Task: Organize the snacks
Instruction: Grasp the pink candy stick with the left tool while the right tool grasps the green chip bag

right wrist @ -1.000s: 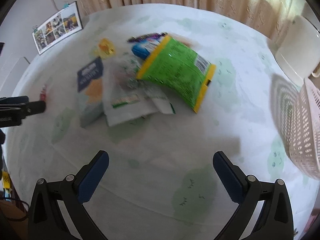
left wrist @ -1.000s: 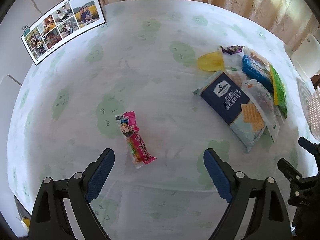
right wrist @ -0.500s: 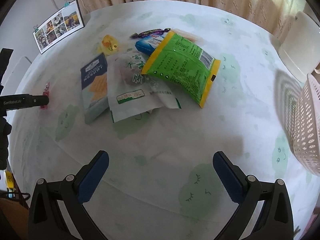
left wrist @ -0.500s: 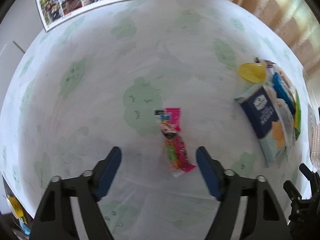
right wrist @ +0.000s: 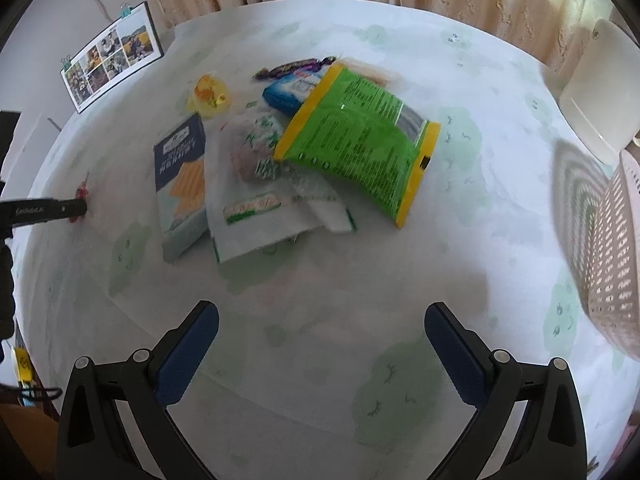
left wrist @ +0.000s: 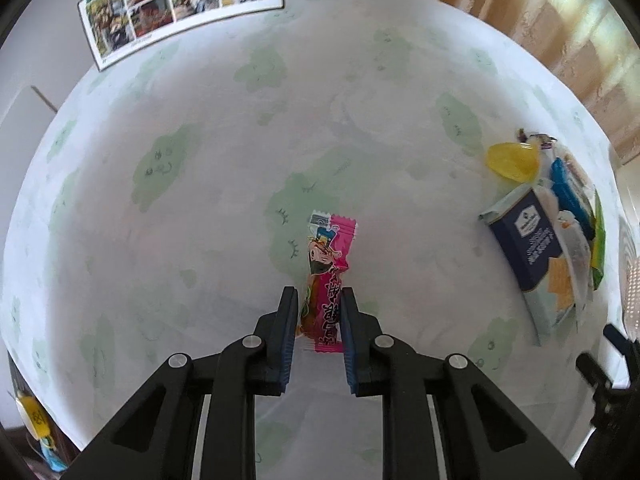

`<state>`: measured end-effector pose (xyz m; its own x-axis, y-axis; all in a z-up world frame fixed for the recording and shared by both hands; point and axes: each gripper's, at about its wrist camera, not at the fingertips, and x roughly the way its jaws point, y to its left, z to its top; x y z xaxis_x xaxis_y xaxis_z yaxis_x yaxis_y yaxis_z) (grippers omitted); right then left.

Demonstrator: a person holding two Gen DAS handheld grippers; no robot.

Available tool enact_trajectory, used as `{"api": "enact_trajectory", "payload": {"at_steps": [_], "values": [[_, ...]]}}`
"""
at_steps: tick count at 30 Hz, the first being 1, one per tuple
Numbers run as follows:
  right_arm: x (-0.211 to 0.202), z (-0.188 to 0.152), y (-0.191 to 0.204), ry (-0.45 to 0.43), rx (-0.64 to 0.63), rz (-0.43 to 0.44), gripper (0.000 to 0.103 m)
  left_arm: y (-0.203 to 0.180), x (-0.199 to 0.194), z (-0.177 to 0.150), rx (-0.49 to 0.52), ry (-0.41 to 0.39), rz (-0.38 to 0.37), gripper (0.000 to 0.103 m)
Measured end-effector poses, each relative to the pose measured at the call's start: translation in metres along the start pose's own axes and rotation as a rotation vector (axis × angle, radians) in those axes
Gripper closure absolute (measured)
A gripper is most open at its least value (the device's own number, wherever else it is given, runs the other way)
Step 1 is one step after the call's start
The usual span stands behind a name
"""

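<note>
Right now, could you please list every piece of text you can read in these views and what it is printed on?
None can be read with certainty.
Pink snack wrapper between the left gripper fingers: large characters, not legible.
Navy cracker box: white logo and lines, too small.
Green bag: fine print, blurred.
White pouch: green lettering, blurred.
Black gripper arm: small white lettering, illegible.

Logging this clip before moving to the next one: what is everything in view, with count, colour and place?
pink snack bar: 1, pink, alone on tablecloth, between left jaws
navy cracker box: 1, navy, left of pile
white-green pouch: 1, pile middle
green bag: 1, green-yellow, atop pile
blue packet: 1, behind bag
yellow cup: 1, behind box
purple candy: 1, pile's far end
basket: 1, pinkish, right edge
photo board: 1, far left
left hand-held gripper: closing on bar
right hand-held gripper: open, empty
</note>
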<state>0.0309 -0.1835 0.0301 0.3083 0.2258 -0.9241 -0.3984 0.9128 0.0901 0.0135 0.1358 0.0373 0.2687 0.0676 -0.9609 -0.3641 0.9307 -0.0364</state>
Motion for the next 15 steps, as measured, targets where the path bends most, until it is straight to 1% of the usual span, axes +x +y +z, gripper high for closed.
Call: {"api": "enact_trajectory", "payload": {"at_steps": [4,5,11,15], "values": [[-0.001,0.021,-0.013,-0.023,0.051,0.015,0.001,-0.011,-0.011,0.004,0.045,-0.027,-0.015,0.085],[-0.001,0.026,-0.016,-0.032,0.064,0.017,0.001,-0.015,-0.015,0.0,0.051,-0.03,-0.019,0.085],[0.0,0.065,-0.036,-0.091,0.165,0.044,0.001,-0.038,-0.022,0.002,0.072,-0.034,-0.053,0.085],[0.018,0.087,-0.047,-0.072,0.236,0.079,0.001,-0.037,-0.022,0.005,0.079,-0.03,-0.061,0.085]]}}
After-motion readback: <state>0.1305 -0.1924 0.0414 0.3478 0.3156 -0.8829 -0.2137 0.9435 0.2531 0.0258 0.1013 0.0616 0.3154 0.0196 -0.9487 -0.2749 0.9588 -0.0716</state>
